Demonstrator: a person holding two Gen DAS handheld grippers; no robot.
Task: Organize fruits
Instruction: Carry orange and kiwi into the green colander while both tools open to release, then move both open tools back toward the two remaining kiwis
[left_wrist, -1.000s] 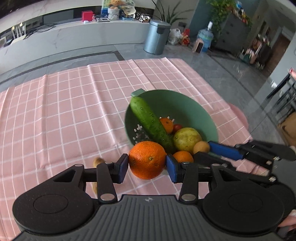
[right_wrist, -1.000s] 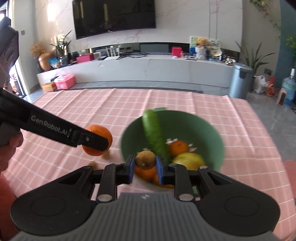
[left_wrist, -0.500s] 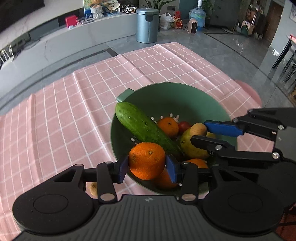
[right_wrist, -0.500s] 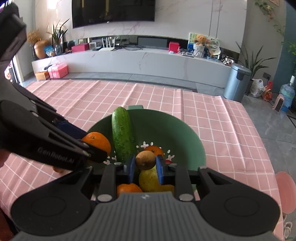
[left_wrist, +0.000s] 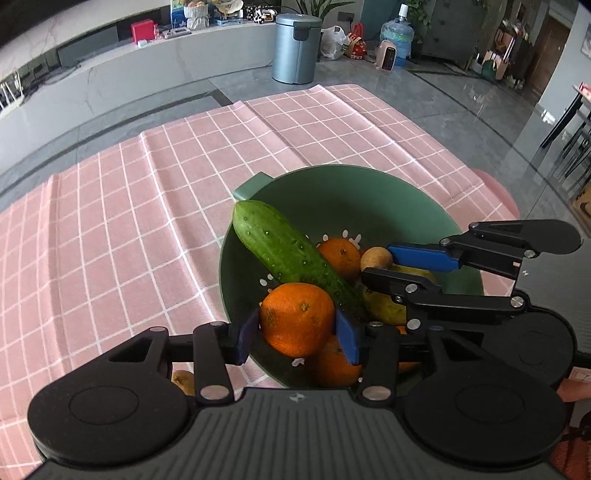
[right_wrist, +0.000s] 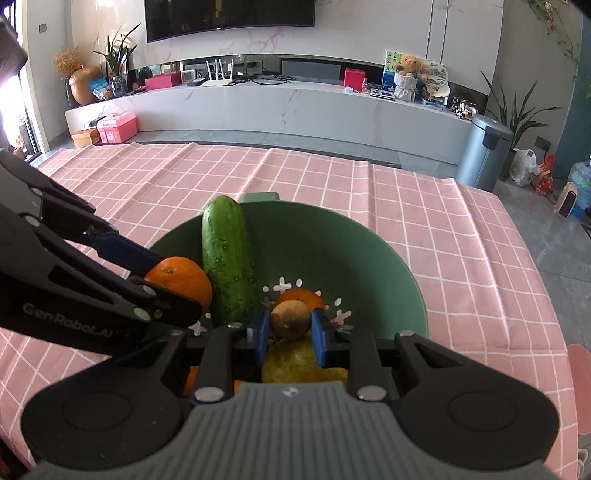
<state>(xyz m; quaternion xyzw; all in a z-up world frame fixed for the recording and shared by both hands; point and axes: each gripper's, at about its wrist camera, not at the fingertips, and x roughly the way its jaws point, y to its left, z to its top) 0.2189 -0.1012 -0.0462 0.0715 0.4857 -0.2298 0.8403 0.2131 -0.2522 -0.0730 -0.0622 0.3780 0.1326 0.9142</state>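
A green colander bowl (left_wrist: 369, 192) (right_wrist: 369, 251) stands on the pink checked cloth. It holds a cucumber (left_wrist: 291, 258) (right_wrist: 227, 258), oranges (left_wrist: 340, 256) and a yellow-green fruit (right_wrist: 295, 363). My left gripper (left_wrist: 297, 332) is shut on an orange (left_wrist: 295, 317) (right_wrist: 181, 278) over the bowl's near left side. My right gripper (right_wrist: 290, 332) is shut on a small brown fruit (right_wrist: 290, 319) (left_wrist: 376, 258) over the bowl's middle. The two grippers are close together above the bowl.
A small brown fruit (left_wrist: 183, 380) lies on the cloth beside the bowl, partly hidden under my left gripper. The table's far edge, a grey bin (left_wrist: 297, 48) (right_wrist: 484, 151) and a white counter (right_wrist: 295, 110) lie beyond.
Both grippers have moved in over the bowl with their fruit, from beside its near rim. They now hang lower and closer to the fruit inside.
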